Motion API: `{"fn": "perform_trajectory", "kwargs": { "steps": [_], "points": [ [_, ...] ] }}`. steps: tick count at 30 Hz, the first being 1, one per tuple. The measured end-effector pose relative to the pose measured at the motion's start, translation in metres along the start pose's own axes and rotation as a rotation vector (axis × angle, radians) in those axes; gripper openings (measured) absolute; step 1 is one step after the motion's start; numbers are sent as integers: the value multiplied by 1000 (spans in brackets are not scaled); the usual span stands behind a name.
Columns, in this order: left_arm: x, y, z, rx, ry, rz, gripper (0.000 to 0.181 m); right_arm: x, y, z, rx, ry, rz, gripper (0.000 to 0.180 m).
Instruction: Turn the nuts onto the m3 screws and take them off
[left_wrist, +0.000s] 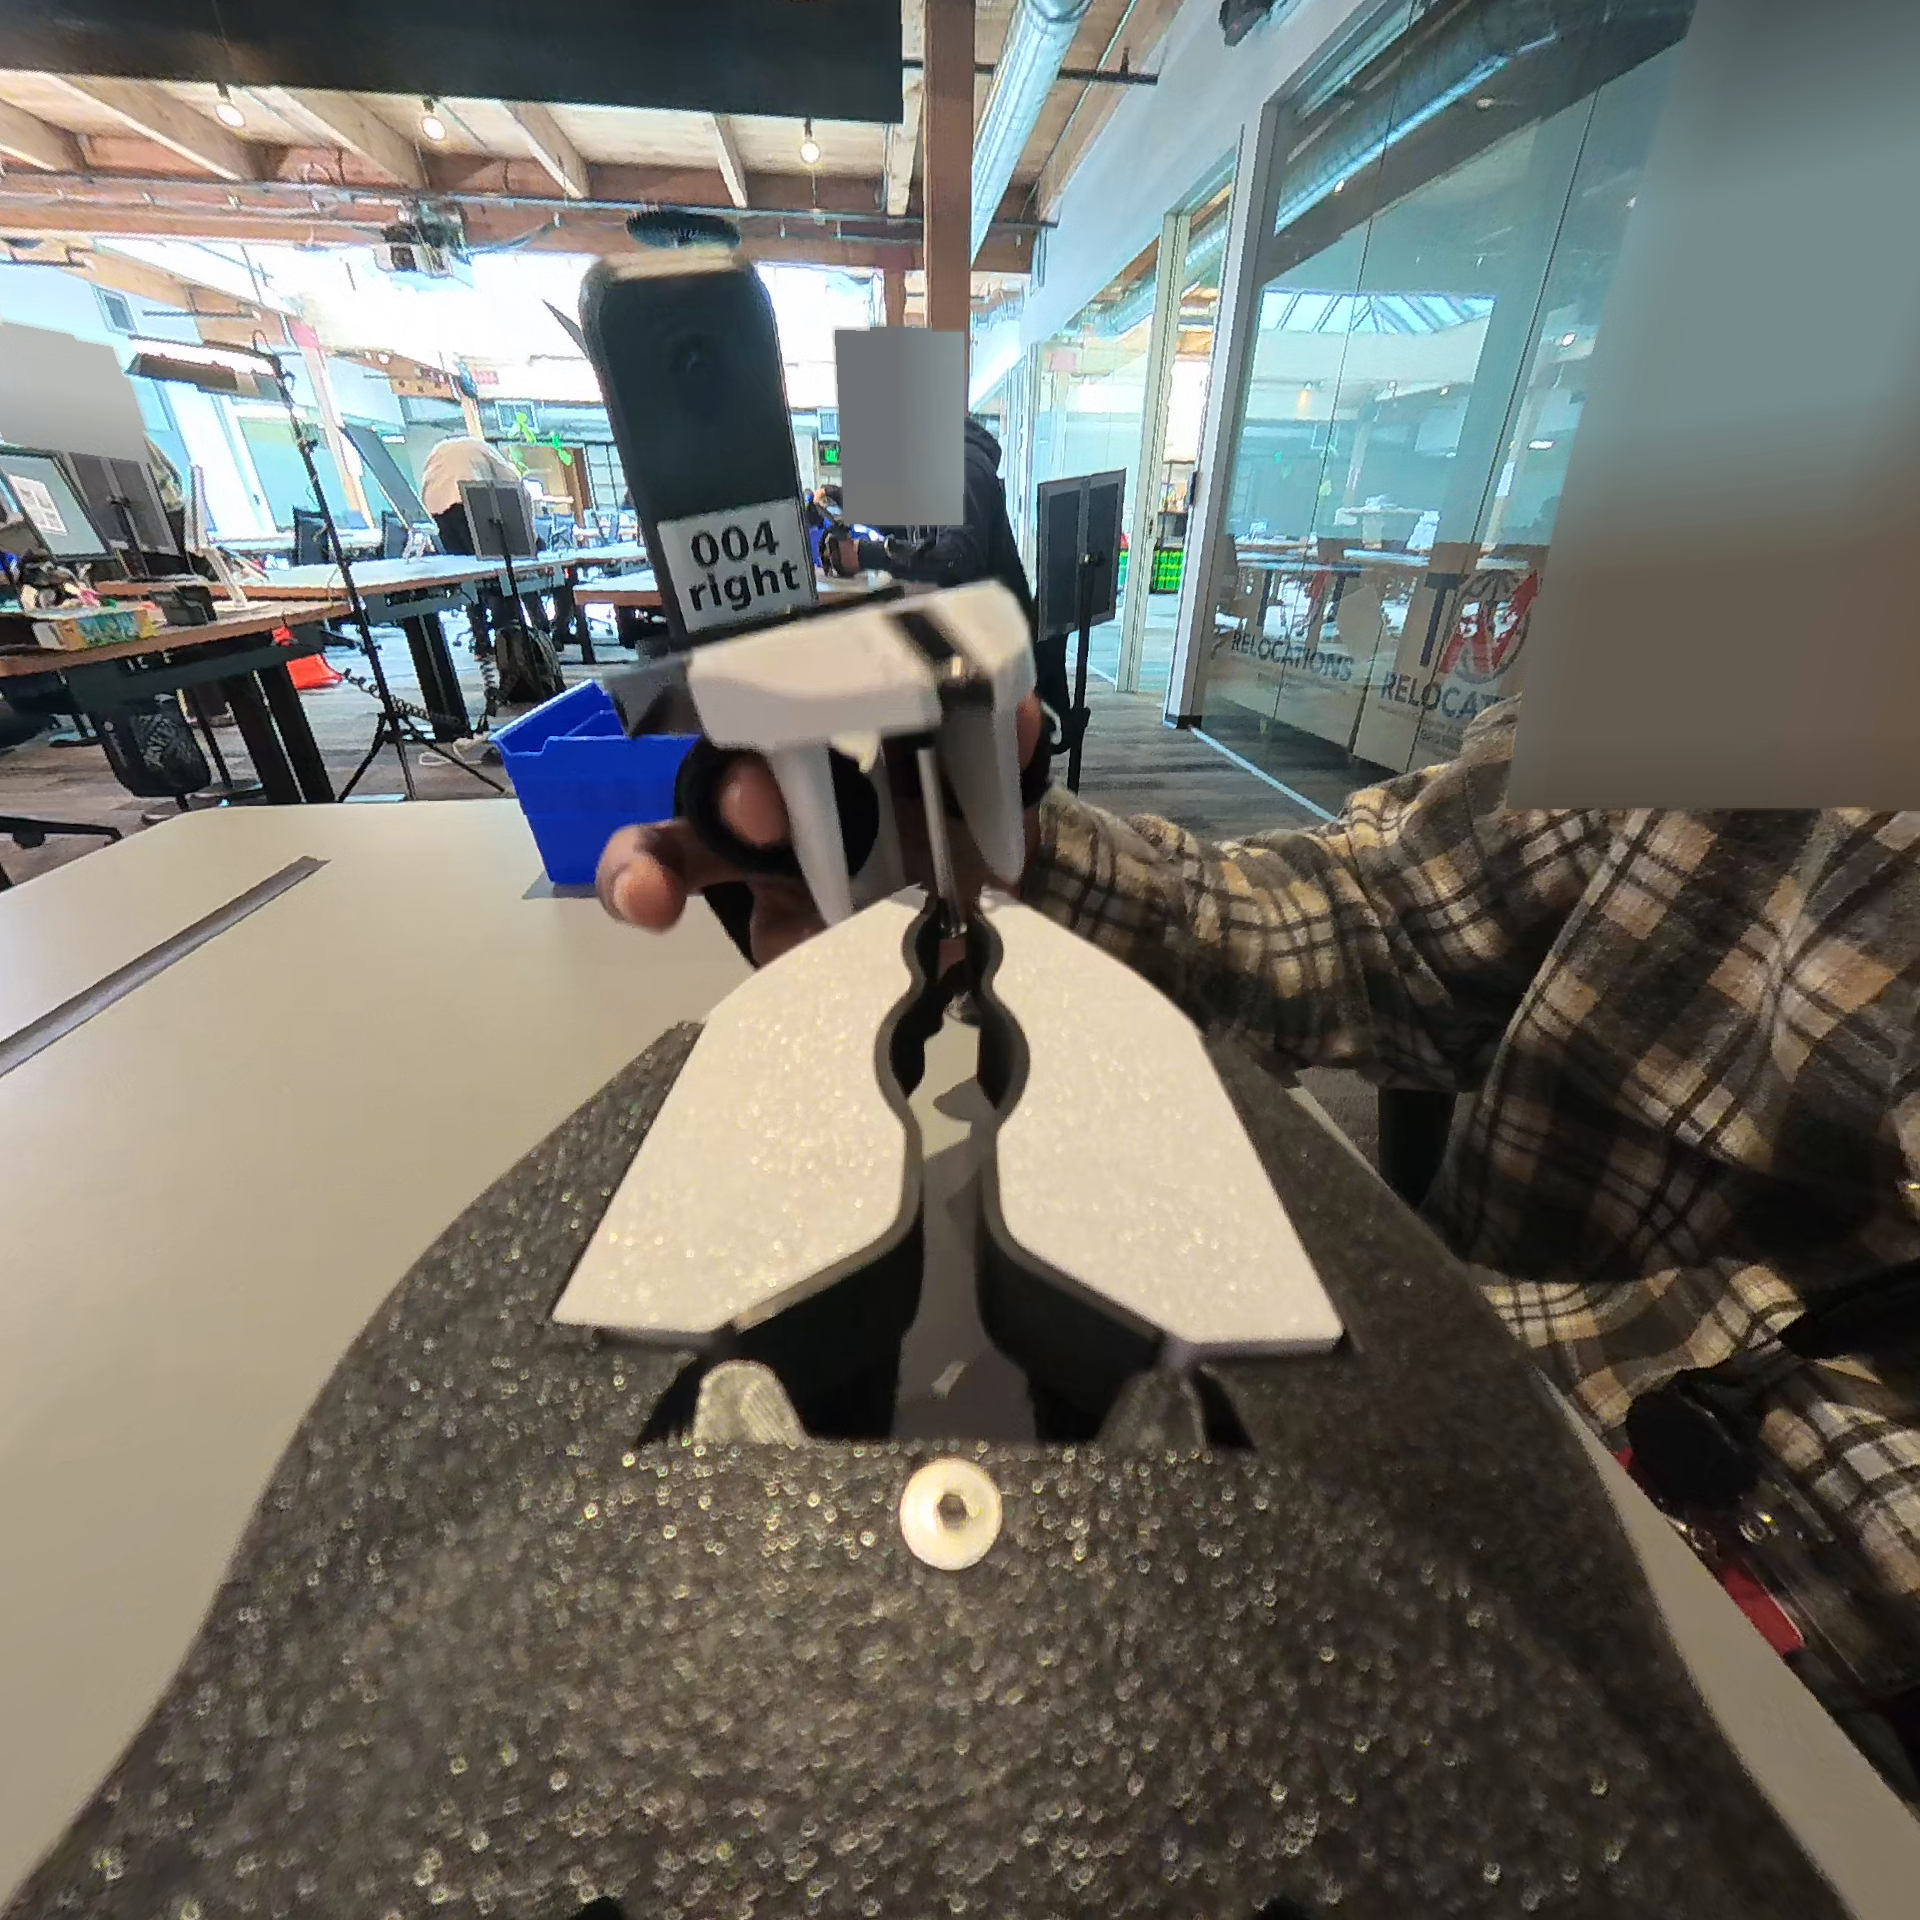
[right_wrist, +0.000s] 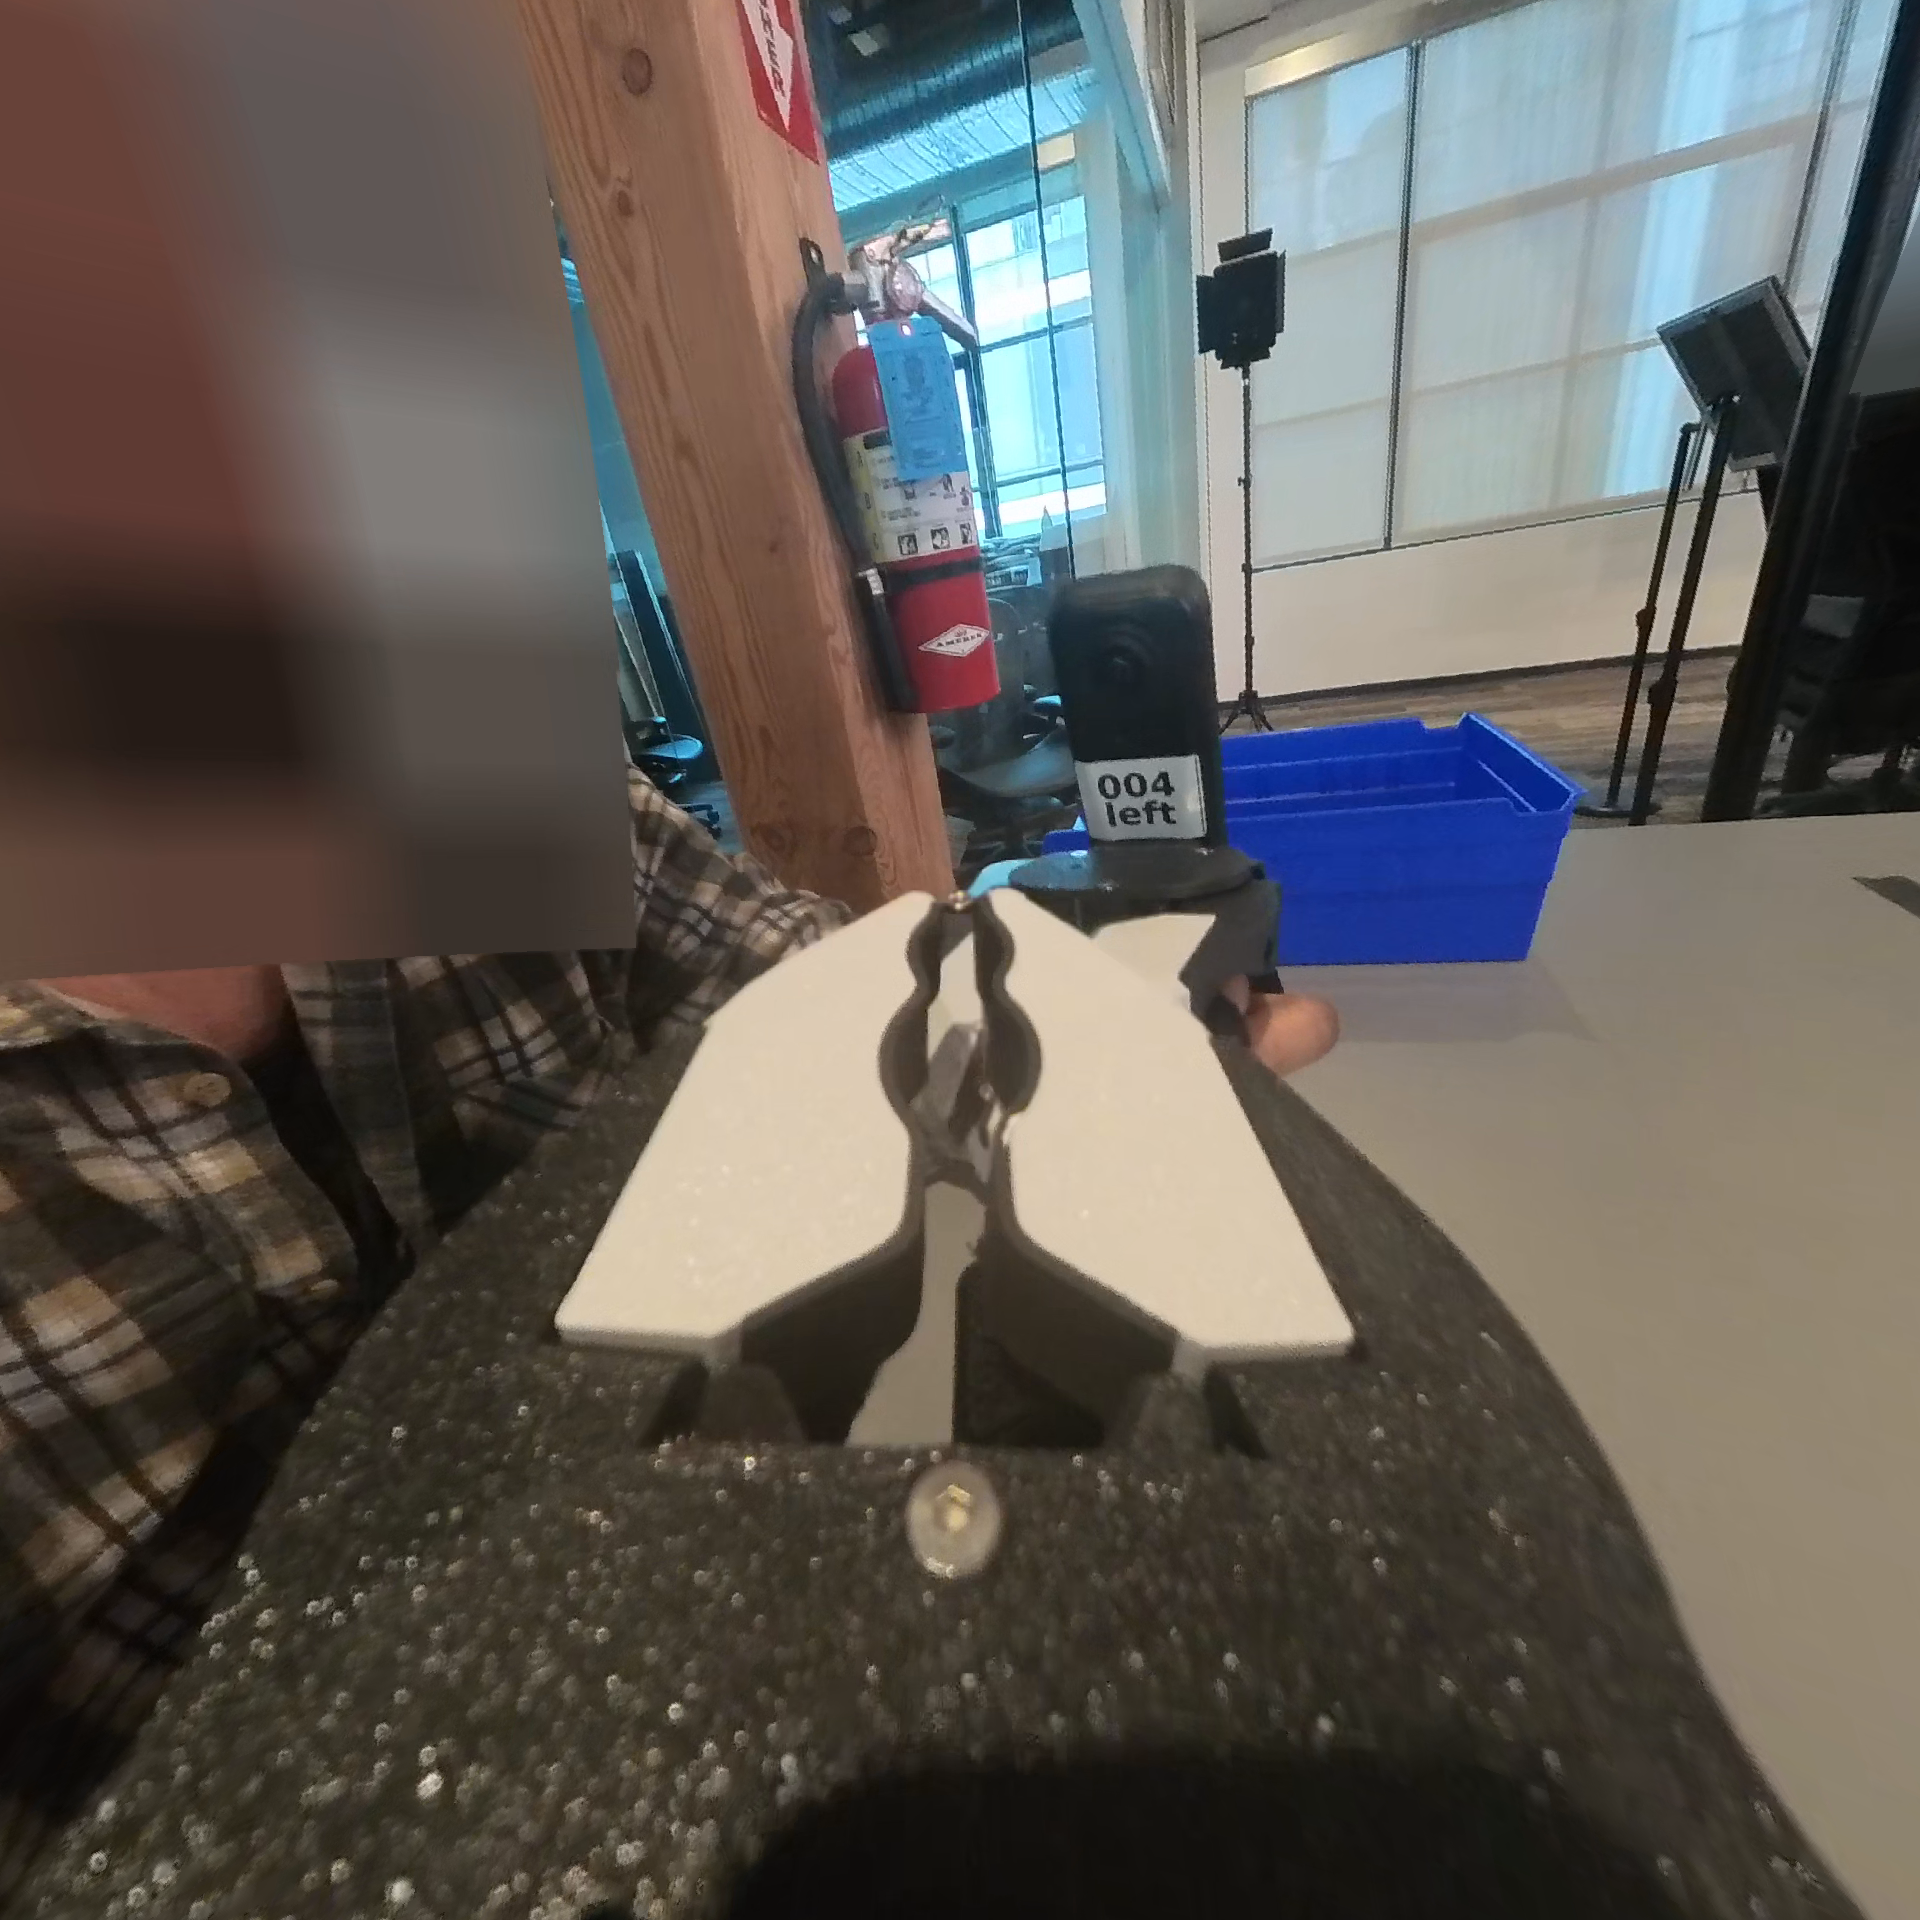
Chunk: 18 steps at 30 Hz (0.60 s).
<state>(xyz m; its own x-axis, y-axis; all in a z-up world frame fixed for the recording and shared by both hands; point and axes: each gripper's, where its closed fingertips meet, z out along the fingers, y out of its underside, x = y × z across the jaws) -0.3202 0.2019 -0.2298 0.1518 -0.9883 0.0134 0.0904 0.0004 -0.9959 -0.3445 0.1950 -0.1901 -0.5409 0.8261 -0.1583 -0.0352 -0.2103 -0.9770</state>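
Observation:
In the left wrist view my left gripper (left_wrist: 951, 920) has its white fingers closed at the tips around the lower end of a thin metal screw (left_wrist: 938, 831). A nut there is mostly hidden between the tips. My right gripper (left_wrist: 914, 894) faces it from above, pointing down, with the screw running along between its fingers. In the right wrist view my right gripper (right_wrist: 966, 909) is shut, with a small metal end of the screw (right_wrist: 966, 901) showing at its tips. The left gripper's camera (right_wrist: 1132, 675) stands just behind it. Both grippers are held above the grey table (left_wrist: 260, 1091).
A blue bin (left_wrist: 582, 800) sits on the table behind the grippers; it also shows in the right wrist view (right_wrist: 1392, 831). A person's plaid sleeve (left_wrist: 1351, 935) reaches in from the right. A wooden post with a red fire extinguisher (right_wrist: 914, 520) stands behind.

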Motion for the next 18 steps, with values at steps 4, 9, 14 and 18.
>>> {"fn": "perform_trajectory", "kwargs": {
  "steps": [4,9,14,18],
  "points": [
    [-1,3,2,-13,-2,-1,4,1,-6,-4,15,27,-27,5],
    [-2,3,0,-10,-15,-1,4,0,-25,-30,70,142,-63,5],
    [-2,1,-2,-19,-35,19,4,-18,-46,-128,79,504,-68,5],
    [-2,1,-1,-21,-42,18,4,-51,-50,-274,-6,1024,-44,5]
  ]
}}
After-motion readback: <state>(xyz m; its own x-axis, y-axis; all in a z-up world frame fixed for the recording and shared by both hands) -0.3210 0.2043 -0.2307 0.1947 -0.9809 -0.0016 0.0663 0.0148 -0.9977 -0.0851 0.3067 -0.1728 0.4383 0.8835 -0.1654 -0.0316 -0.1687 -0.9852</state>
